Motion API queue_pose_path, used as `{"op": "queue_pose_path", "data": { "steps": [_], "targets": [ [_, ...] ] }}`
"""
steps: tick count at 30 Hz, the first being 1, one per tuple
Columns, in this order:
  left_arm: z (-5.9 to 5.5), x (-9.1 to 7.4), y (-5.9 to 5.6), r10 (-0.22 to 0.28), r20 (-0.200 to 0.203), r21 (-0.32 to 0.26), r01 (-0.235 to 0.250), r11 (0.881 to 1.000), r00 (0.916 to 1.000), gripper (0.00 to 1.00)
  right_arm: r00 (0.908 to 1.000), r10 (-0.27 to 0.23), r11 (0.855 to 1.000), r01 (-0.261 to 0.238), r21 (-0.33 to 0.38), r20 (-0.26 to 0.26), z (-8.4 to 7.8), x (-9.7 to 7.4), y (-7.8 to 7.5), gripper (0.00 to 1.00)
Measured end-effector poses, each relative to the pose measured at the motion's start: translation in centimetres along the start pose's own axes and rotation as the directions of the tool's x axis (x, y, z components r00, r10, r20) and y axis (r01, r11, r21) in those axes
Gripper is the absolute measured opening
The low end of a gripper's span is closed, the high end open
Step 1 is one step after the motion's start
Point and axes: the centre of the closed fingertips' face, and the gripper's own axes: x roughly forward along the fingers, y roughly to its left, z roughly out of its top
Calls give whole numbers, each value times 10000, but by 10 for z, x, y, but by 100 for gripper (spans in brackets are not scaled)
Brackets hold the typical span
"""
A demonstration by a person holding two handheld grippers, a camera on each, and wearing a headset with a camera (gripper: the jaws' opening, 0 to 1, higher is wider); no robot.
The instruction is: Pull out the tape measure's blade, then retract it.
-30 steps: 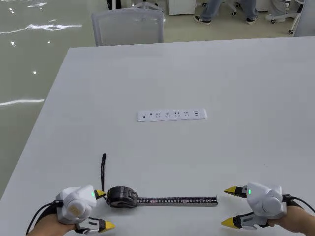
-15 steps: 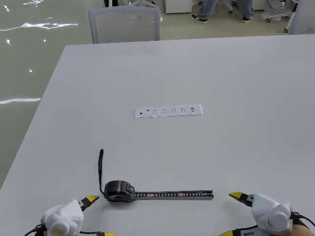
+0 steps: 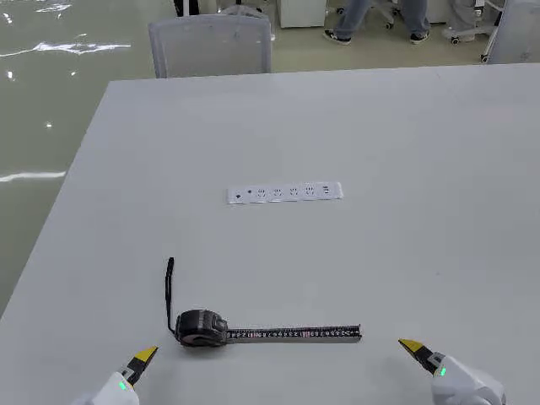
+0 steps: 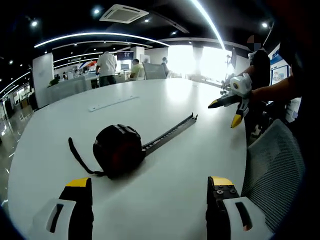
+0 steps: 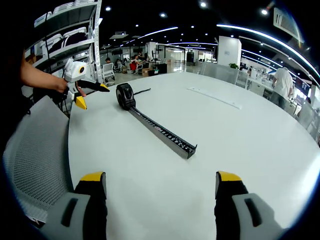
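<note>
A black tape measure (image 3: 201, 327) lies on the white table (image 3: 337, 126) near its front edge. Its blade (image 3: 291, 334) is drawn out flat to the right, and a black strap (image 3: 169, 291) trails away from the case. My left gripper (image 4: 149, 200) is open, a little short of the case (image 4: 119, 150) and not touching it. My right gripper (image 5: 160, 190) is open too, with the blade's end hook (image 5: 189, 150) a short way ahead of it. In the head view the left gripper (image 3: 131, 371) and right gripper (image 3: 443, 375) sit at the bottom edge.
A white power strip (image 3: 285, 192) lies mid-table beyond the tape. A grey mesh chair (image 3: 211, 44) stands at the far table edge. Another mesh chair (image 4: 272, 170) is close behind the grippers. People stand in the background.
Both grippers have drawn back toward the bottom of the head view, the left one away from the case. The tape measure lies as before with its blade out.
</note>
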Motion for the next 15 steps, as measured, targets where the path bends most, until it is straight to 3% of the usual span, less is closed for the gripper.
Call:
{"op": "queue_pose_path", "data": {
  "steps": [2,5,8,15],
  "targets": [
    [0,0,-1,13,16,2,-13,10000,10000,93,10000,-33,10000,33,8,15,0,0,0,93],
    [5,2,-16,326,204,-181,-322,9993,9993,93,9969,-718,9965,702,455,332,8,-3,9,95],
    [9,0,-20,533,427,-257,-522,9983,9977,93,9954,-898,9948,881,501,327,9,-1,13,96],
    [5,-3,-24,933,341,-580,-912,9941,9951,95,9892,-1317,9882,1260,871,642,21,-1,22,99]
  ]
}}
